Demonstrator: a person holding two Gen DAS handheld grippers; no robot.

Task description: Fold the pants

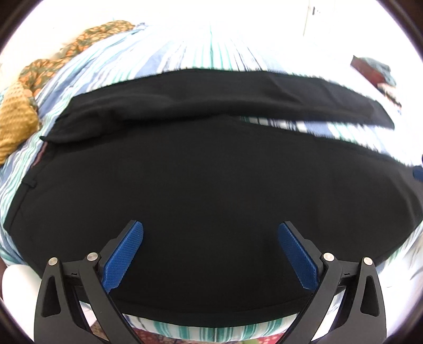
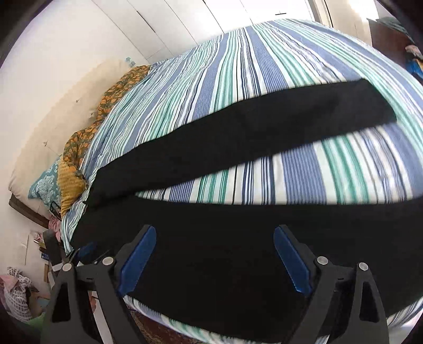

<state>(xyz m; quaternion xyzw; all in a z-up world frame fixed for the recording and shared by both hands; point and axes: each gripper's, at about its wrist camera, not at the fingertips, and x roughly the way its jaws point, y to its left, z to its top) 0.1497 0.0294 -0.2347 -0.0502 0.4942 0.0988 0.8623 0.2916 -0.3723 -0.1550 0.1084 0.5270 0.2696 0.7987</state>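
Left wrist view: left gripper (image 1: pixel 210 232) hung with jaws released, empty, above black pants (image 1: pixel 211 190) spread flat along the near edge of the bed (image 1: pixel 185 53). Right wrist view: right gripper (image 2: pixel 214 235) likewise released, nothing grasped; the two legs lay splayed apart. Judged: no fold made yet, all folding remained.

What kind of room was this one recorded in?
Most likely a home bedroom. Black pants lie spread on a bed with a striped bedspread, patterned pillows sit at its head, and white wardrobe doors line the far wall.
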